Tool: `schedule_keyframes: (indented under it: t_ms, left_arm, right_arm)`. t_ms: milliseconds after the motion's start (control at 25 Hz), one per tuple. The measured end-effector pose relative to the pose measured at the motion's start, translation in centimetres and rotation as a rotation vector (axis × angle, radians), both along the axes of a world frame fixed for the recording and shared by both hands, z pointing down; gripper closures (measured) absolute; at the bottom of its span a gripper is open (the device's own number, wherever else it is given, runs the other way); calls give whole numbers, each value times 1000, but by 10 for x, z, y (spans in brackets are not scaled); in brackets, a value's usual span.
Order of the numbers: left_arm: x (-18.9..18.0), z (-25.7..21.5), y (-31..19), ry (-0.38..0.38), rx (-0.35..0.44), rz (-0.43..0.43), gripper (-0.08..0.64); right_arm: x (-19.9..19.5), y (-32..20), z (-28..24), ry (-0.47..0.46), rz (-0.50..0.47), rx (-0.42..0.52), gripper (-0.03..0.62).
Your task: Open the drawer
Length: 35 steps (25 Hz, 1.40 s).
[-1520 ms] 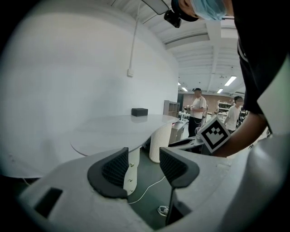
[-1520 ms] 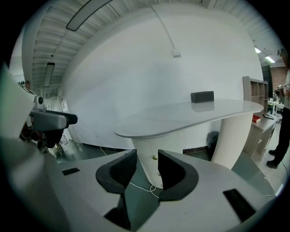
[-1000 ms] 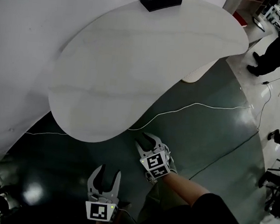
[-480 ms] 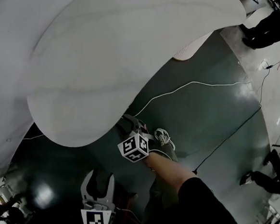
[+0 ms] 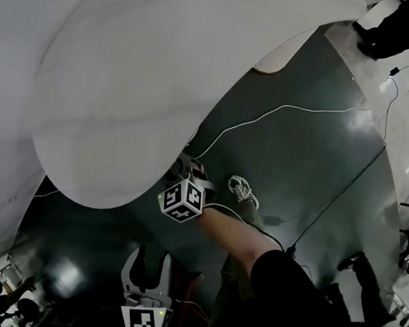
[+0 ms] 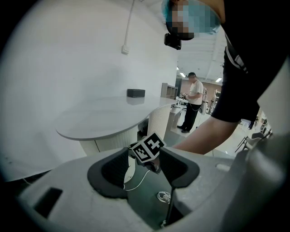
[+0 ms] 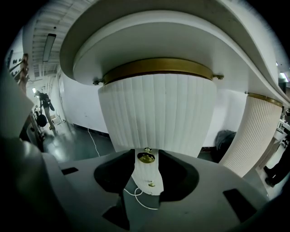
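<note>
Grey left gripper [image 5: 151, 257]: lowest in the head view, over the dark floor [image 5: 309, 174]; its jaws are spread wide with nothing between them.
Right gripper [image 7: 146, 154]: reached in under the table's edge, with its marker cube [image 5: 182, 200] just below the rim. Its jaws have just been opening and now stand wide apart, gripping nothing.
Brass knob [image 7: 146, 157]: shows in the gap between the right jaws, clear of both pads.
Drawer [image 7: 146, 172]: a smooth white front carrying the knob, set in the ribbed base straight ahead of the right gripper. Whether it is pulled out at all I cannot tell.
Ribbed white base [image 7: 158, 113]: stands under the table top, with a brass band around its upper edge.
Table top [image 5: 162, 71]: white and curved, overhanging the base.
White cable [image 5: 279, 116]: trails across the floor beyond the table's edge.
Second ribbed column [image 7: 253, 136]: off to the right of the base.
</note>
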<state>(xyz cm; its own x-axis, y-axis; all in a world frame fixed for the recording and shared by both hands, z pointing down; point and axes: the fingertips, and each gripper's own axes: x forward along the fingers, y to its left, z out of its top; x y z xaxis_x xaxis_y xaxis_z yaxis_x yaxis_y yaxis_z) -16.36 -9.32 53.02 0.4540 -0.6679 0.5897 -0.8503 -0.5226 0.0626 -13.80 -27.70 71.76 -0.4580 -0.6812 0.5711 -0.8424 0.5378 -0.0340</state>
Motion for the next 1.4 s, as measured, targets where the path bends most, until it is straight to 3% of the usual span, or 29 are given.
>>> schedule_keyframes:
  t_ms: [200,760,1400]
  left_arm:
    - [-9,-1,8,0,-4,-14,351]
    - [-3,-5,24,0,2,-19,351]
    - [13,-17,55,28,32,26,351]
  right_arm:
    - [-8,-3,2,-2,-8,-25,479]
    - [5,30,2,-46,-53,-40,483]
    - [33,103,3,-15,-68,-106,483]
